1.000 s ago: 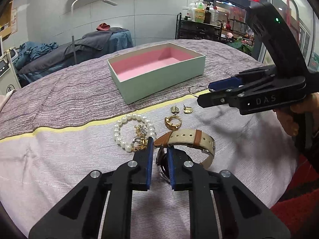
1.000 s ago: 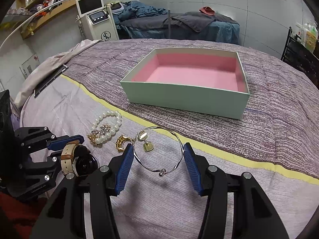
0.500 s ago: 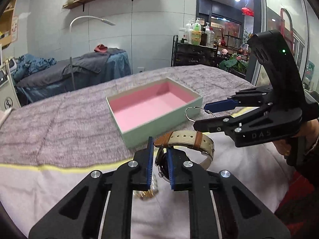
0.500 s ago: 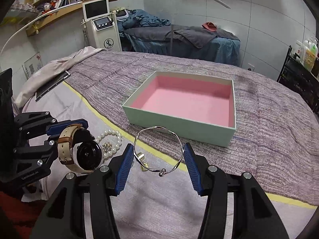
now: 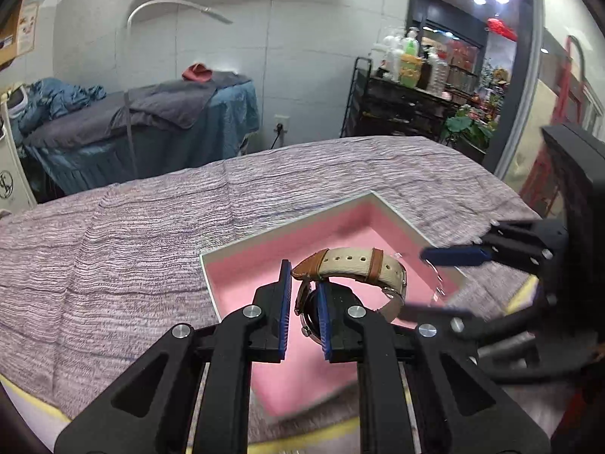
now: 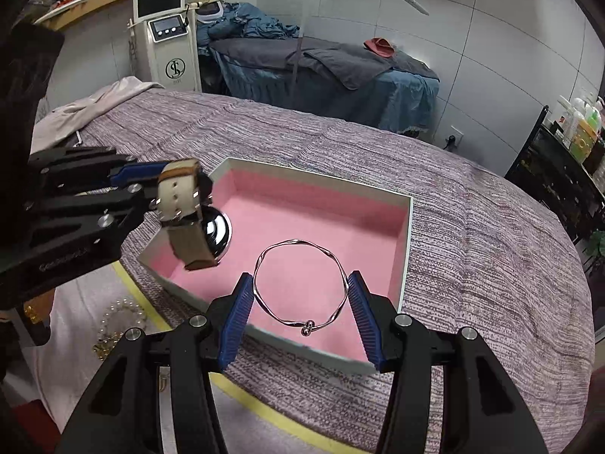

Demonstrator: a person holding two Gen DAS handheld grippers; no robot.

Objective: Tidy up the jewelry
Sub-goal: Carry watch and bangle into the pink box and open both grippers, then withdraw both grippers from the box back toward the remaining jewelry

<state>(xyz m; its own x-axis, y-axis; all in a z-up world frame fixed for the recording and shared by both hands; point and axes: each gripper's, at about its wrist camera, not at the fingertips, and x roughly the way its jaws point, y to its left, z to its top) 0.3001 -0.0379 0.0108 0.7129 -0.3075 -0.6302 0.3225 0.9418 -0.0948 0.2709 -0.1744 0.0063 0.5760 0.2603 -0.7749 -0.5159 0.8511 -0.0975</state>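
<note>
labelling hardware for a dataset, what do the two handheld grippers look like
Both the left gripper and the right gripper are matte black, angular, with cut-out linkage arms, silver round bolt heads at the pivots and ribbed blue pads on the fingers. Faint embossed lettering runs along the left one's side. No cables or sleeves show.

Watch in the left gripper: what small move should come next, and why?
Probably lower it a little, then release. The left gripper holds the watch above the pink-lined box, not yet resting on the lining; the right gripper holds the silver bangle beside it.
</note>
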